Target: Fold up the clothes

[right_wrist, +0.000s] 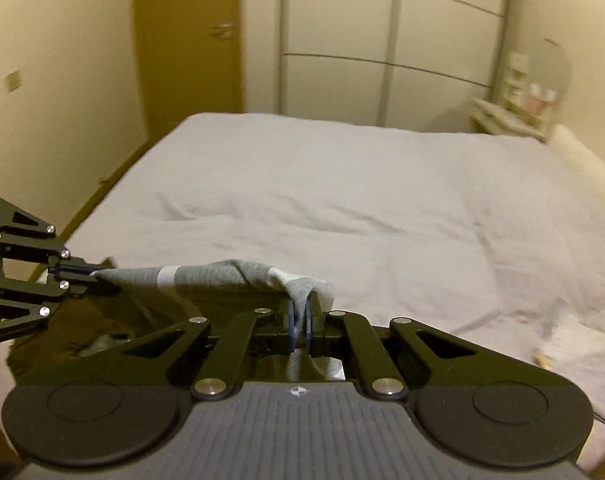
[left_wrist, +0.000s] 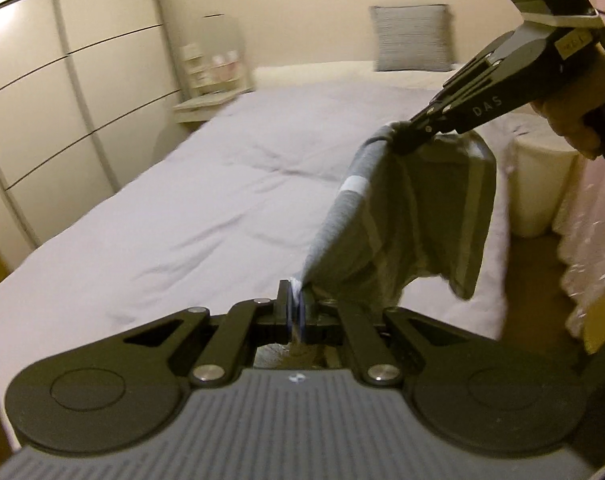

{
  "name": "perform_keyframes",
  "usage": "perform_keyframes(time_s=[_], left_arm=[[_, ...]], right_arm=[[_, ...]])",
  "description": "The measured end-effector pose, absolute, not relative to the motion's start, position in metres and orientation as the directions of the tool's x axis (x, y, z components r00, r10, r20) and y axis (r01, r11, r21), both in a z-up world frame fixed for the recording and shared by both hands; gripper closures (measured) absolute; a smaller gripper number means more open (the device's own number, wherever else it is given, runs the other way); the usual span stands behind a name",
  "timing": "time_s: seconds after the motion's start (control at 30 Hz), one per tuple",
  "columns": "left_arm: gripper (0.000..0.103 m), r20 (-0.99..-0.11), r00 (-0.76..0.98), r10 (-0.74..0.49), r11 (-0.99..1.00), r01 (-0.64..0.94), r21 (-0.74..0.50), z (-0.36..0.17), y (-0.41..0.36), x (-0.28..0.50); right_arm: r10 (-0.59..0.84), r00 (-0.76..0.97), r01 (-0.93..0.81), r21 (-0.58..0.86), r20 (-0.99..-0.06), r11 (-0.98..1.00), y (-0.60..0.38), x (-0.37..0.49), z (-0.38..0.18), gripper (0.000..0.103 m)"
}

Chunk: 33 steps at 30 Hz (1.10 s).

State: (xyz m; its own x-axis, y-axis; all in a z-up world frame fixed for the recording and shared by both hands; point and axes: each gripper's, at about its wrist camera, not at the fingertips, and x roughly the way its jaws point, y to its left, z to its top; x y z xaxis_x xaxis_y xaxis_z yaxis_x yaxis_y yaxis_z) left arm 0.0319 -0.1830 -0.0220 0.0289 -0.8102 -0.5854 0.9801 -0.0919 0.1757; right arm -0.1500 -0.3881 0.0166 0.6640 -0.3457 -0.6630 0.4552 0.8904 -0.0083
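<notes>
A grey garment [left_wrist: 414, 216] with pale stripes hangs in the air above the bed [left_wrist: 182, 208], stretched between both grippers. My left gripper [left_wrist: 296, 300] is shut on one corner of its top edge. The right gripper [left_wrist: 406, 134], held by a hand at the upper right, pinches the other corner. In the right wrist view my right gripper [right_wrist: 300, 312] is shut on a bunched grey fold [right_wrist: 298, 292], and the garment's edge [right_wrist: 206, 274] runs left to the left gripper [right_wrist: 88, 274]. The rest of the cloth droops below in shadow.
The bed [right_wrist: 362, 208] has a smooth pale lilac cover. A striped cushion [left_wrist: 412, 38] leans on the far wall. A wardrobe [left_wrist: 62, 92], a small shelf with bottles [left_wrist: 212, 76], a white bin [left_wrist: 542, 184] and a door [right_wrist: 190, 36] surround the bed.
</notes>
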Motion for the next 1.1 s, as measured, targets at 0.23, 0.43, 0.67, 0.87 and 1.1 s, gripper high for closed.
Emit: perform_keyframes(time_s=[0.23,0.43,0.67,0.87,1.1], left_arm=[[0.073,-0.665,0.187,-0.723,0.005,0.964,0.265,-0.059,-0.321,0.013],[0.062,-0.753,0.328,-0.571,0.230,0.944,0.237,-0.099,-0.368,0.014],[0.058,-0.875,0.219,-0.433,0.412,0.911,0.024,-0.163,-0.357,0.008],[0.058,-0.912,0.083,-0.403,0.466,0.876,-0.126,-0.240,-0.371,0.010],[0.074,-0.888,0.020,-0.460,0.429,0.880,-0.203,-0.266,-0.392,0.045]], right_arm=[[-0.369,0.608,0.508,-0.013,-0.703,0.861,-0.530,-0.163,-0.038,0.083],[-0.256,0.596,0.419,0.023,-0.761,0.908,-0.617,-0.176,-0.094,0.074],[-0.005,0.471,0.276,0.142,-0.882,0.951,-0.597,-0.199,-0.173,0.063],[0.053,0.396,0.221,0.151,-0.917,0.963,-0.552,-0.207,-0.197,0.054],[0.104,0.366,0.075,0.140,-0.925,0.987,-0.482,-0.176,-0.245,0.052]])
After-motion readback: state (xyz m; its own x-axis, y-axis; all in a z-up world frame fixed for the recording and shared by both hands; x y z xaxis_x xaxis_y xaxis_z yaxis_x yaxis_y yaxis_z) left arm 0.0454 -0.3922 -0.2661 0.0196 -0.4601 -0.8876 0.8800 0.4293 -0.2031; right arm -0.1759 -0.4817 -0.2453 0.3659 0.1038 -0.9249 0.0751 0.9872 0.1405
